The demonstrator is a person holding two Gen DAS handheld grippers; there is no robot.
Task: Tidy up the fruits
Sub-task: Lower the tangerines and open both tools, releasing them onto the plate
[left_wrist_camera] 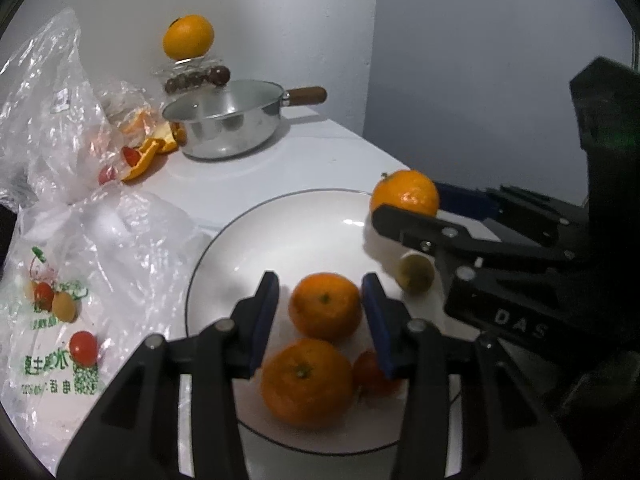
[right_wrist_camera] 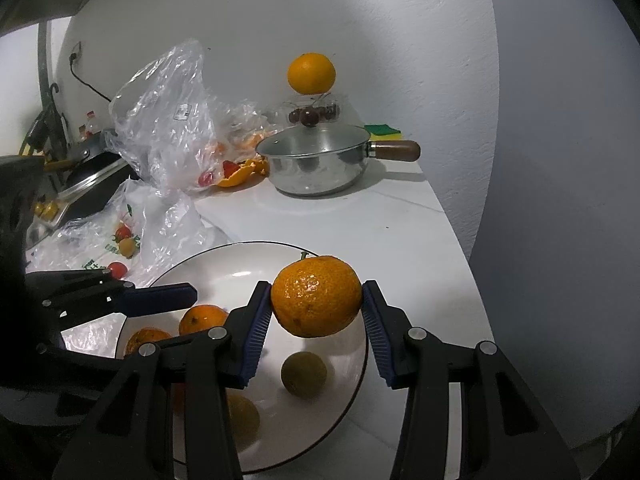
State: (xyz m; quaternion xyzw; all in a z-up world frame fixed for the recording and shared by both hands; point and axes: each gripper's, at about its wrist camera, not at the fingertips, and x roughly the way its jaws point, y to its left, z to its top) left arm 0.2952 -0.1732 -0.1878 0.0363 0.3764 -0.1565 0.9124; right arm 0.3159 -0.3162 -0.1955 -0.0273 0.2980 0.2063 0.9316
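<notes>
Left hand-held gripper [left_wrist_camera: 320, 316], right hand-held gripper [right_wrist_camera: 316, 320]: black linkage arms, silver rivets, blue ribbed pads, white "DAS" lettering.

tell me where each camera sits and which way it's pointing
Left wrist: rides on the left gripper, looking forward and down along its fingers at the white plate; its blue pads flank a resting mandarin without touching. The right gripper enters from the right.
Right wrist: rides on the right gripper, angled down over the plate's right side, pads clamped on a raised mandarin. The left gripper reaches in from the left.
Shared: plate, steel pot, plastic bags, the orange on a clear box.
</notes>
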